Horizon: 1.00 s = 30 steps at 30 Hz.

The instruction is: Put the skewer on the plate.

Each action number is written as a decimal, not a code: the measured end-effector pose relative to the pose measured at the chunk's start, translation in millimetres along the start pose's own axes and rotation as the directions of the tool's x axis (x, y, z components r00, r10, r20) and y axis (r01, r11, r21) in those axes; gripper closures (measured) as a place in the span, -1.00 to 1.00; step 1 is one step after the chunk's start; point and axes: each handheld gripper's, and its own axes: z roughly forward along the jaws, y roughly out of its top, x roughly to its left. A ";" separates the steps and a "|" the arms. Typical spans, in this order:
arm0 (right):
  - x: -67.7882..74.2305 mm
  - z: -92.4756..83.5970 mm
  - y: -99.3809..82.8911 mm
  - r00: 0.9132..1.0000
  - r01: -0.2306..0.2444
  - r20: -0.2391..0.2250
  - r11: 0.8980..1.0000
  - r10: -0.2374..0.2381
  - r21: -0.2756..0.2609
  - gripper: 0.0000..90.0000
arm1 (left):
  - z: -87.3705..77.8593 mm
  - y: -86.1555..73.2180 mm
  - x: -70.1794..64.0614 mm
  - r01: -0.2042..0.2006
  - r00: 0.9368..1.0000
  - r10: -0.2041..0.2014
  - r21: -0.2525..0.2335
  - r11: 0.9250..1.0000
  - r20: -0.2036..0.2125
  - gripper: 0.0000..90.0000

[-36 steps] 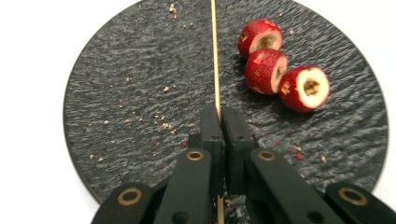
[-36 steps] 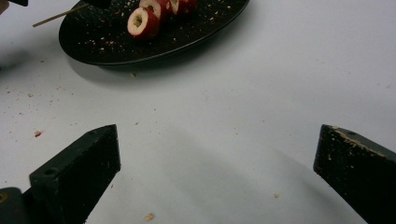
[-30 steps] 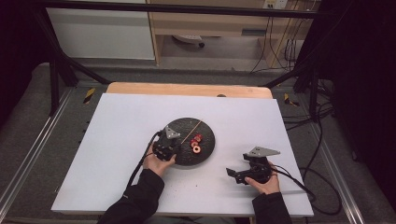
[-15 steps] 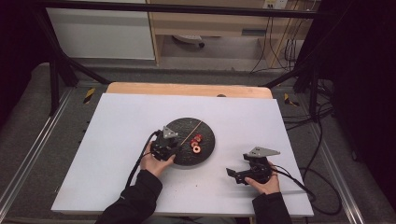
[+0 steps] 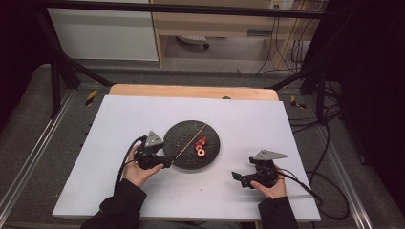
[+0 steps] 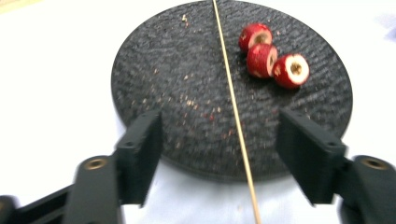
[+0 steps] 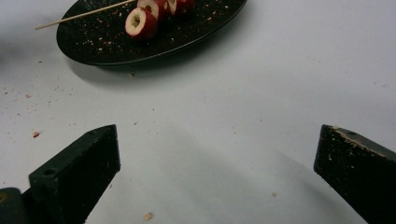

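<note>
In the high view, your left hand-held gripper is at the near left edge of the black round plate, which lies in the middle of the white surface. A thin wooden skewer lies across the plate, and three red fruit pieces lie just beside it, on its right side. Your right hand-held gripper is well apart from the plate, at the near right part of the surface.

In the left gripper view, the left hand-held gripper has its jaws spread; they have just been opening. The skewer passes between them, but neither pad touches it. It rests on the plate, and its near end sticks out over the rim. The fruit pieces lie touching one another, in a short row.

In the right gripper view, the right hand-held gripper is spread wide with nothing between its jaws, above the bare surface. The plate is farther off, with the skewer and the fruit pieces on it. Small crumbs lie on the surface.
</note>
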 end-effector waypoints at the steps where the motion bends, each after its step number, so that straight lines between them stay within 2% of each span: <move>1: 0.0 -0.1 0.0 1.000 0.001 0.000 1.000 -0.001 -0.001 -0.97 | -3.5 -3.2 1.7 -0.004 1.000 0.004 -0.002 1.000 0.001 -0.41; 6: -0.1 -0.3 0.2 1.000 -0.001 0.000 1.000 0.001 -0.003 -0.98 | -20.8 -22.7 12.4 0.005 1.000 -0.005 -0.016 1.000 -0.002 -0.63; 8: 0.1 -0.3 0.2 1.000 -0.003 -0.001 1.000 0.003 -0.001 -0.98 | -27.1 -31.8 16.4 -0.002 1.000 0.002 -0.014 1.000 -0.012 -0.72; 11: 0.0 -0.4 0.1 1.000 0.000 -0.003 1.000 0.000 -0.002 -0.98 | -36.2 -46.2 23.6 0.008 1.000 -0.009 -0.016 1.000 -0.025 -0.81; 16: 0.7 -0.2 -0.5 1.000 0.003 -0.009 1.000 -0.003 0.013 -0.99 | -49.1 -68.5 35.0 0.034 0.999 -0.035 -0.039 0.999 -0.033 -0.83; 21: 1.3 0.4 -1.3 1.000 0.011 -0.009 1.000 -0.011 0.014 -0.99 | -54.7 -85.1 41.5 0.052 0.998 -0.054 -0.055 0.997 -0.036 -0.83; 25: 1.9 0.0 -1.9 1.000 0.019 -0.015 1.000 -0.018 0.018 -0.99 | -55.2 -92.2 42.9 0.056 0.998 -0.058 -0.056 0.997 -0.030 -0.83; 30: 2.5 0.5 -2.7 1.000 0.022 -0.019 0.999 -0.021 0.025 -0.99 | -53.6 -93.8 42.6 0.050 0.998 -0.052 -0.047 0.998 -0.033 -0.83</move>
